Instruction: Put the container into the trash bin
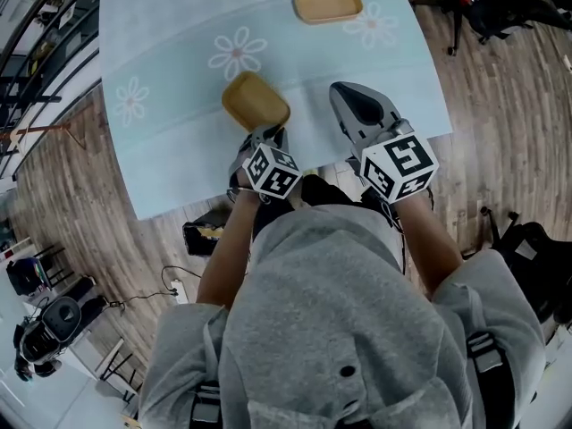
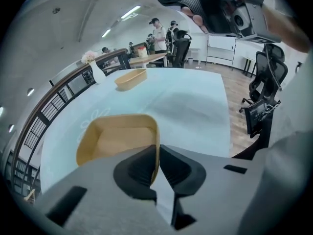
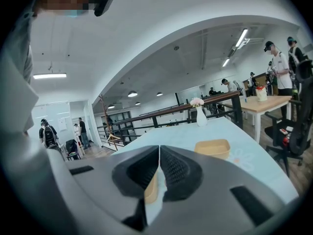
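Observation:
A tan shallow container (image 1: 255, 99) sits on the pale blue flowered table (image 1: 170, 70) near its front edge. My left gripper (image 1: 264, 133) points steeply down at the container's near side. In the left gripper view the container (image 2: 115, 137) has its right rim wall pinched between the pads of the left gripper (image 2: 157, 155), which is shut on it. My right gripper (image 1: 350, 94) hovers just right of the container, roughly level. In its own view the right gripper (image 3: 159, 166) is shut with nothing held; a sliver of the container (image 3: 151, 188) shows behind the jaws.
A second tan container (image 1: 327, 3) lies at the table's far side, also seen as the far tray (image 2: 131, 78) and the far tray (image 3: 212, 148). A white vase (image 3: 201, 115) stands beyond it. A dark box (image 1: 206, 237) sits on the wooden floor by the table's near edge. Office chairs (image 2: 264, 97) stand to the right.

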`<action>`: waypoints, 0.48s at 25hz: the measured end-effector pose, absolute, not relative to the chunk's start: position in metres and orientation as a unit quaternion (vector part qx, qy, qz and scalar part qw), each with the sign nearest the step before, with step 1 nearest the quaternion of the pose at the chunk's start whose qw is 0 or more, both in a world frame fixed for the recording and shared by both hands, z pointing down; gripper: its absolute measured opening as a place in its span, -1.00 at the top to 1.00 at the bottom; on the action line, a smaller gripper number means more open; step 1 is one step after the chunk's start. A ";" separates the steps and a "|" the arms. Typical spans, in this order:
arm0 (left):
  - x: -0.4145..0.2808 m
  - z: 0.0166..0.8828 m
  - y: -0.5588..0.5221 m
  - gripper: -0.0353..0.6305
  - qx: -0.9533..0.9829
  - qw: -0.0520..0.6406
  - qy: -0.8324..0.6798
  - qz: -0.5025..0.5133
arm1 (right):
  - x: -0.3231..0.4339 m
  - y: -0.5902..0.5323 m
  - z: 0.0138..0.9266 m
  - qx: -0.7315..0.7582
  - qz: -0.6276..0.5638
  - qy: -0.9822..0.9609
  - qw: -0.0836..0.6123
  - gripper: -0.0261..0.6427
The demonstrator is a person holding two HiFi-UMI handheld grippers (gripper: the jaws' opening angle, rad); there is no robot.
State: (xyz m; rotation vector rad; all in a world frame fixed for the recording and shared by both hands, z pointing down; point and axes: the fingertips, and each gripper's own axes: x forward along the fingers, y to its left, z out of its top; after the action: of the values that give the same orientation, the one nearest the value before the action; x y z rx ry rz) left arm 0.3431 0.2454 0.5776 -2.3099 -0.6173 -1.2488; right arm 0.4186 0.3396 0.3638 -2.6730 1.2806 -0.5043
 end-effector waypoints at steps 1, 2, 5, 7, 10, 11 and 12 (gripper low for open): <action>0.343 0.576 0.244 0.78 -0.837 0.220 -0.220 -0.449 | 0.418 0.339 0.364 -0.886 -0.167 0.426 0.070 0.83; 0.342 0.573 0.243 0.78 -0.840 0.220 -0.216 -0.446 | 0.417 0.338 0.364 -0.886 -0.167 0.427 0.073 0.83; 0.342 0.558 0.240 0.79 -0.853 0.217 -0.203 -0.430 | 0.414 0.335 0.363 -0.883 -0.167 0.434 0.070 0.83; 0.341 0.549 0.232 0.80 -0.862 0.208 -0.191 -0.420 | 0.412 0.328 0.362 -0.881 -0.165 0.439 0.067 0.83; 0.333 0.539 0.215 0.80 -0.873 0.199 -0.171 -0.412 | 0.404 0.310 0.359 -0.875 -0.163 0.451 0.068 0.83; 0.329 0.536 0.208 0.80 -0.875 0.198 -0.163 -0.410 | 0.401 0.304 0.358 -0.872 -0.162 0.457 0.067 0.83; 0.326 0.533 0.202 0.80 -0.877 0.197 -0.156 -0.409 | 0.397 0.297 0.357 -0.869 -0.161 0.464 0.066 0.83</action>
State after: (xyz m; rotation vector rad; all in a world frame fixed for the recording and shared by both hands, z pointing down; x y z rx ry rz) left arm 0.3259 0.2018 0.5334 -2.4566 -0.4364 -1.1446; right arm 0.3975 0.2967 0.3568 -2.6201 1.3987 -0.4858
